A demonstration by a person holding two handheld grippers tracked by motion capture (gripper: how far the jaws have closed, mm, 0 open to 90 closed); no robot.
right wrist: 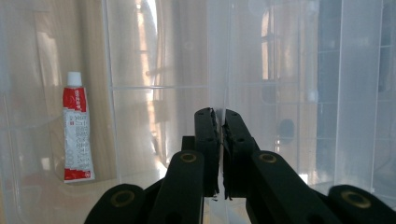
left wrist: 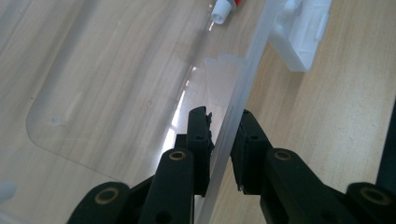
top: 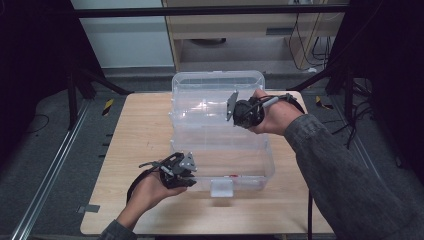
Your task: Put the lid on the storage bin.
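A clear plastic storage box point(top: 271, 159) stands on the wooden table point(top: 137, 135) with its lid point(top: 210, 89) raised at the back. My left gripper point(top: 192, 179) is at the box's front left; in the left gripper view its jaws point(left wrist: 224, 127) are shut on the thin clear front wall point(left wrist: 252, 60). My right gripper point(top: 236, 114) is up by the lid's right part; in the right gripper view it point(right wrist: 218, 116) is shut on a thin clear edge of the lid point(right wrist: 280, 70). A red and white tube point(right wrist: 75, 130) lies inside the box point(left wrist: 224, 6).
A clear latch point(top: 221, 187) hangs on the box's front wall point(left wrist: 303, 32), close to the table's near edge. Bare wood lies left of the box. Dark frame posts point(top: 75, 85) and cables stand on the floor around the table.
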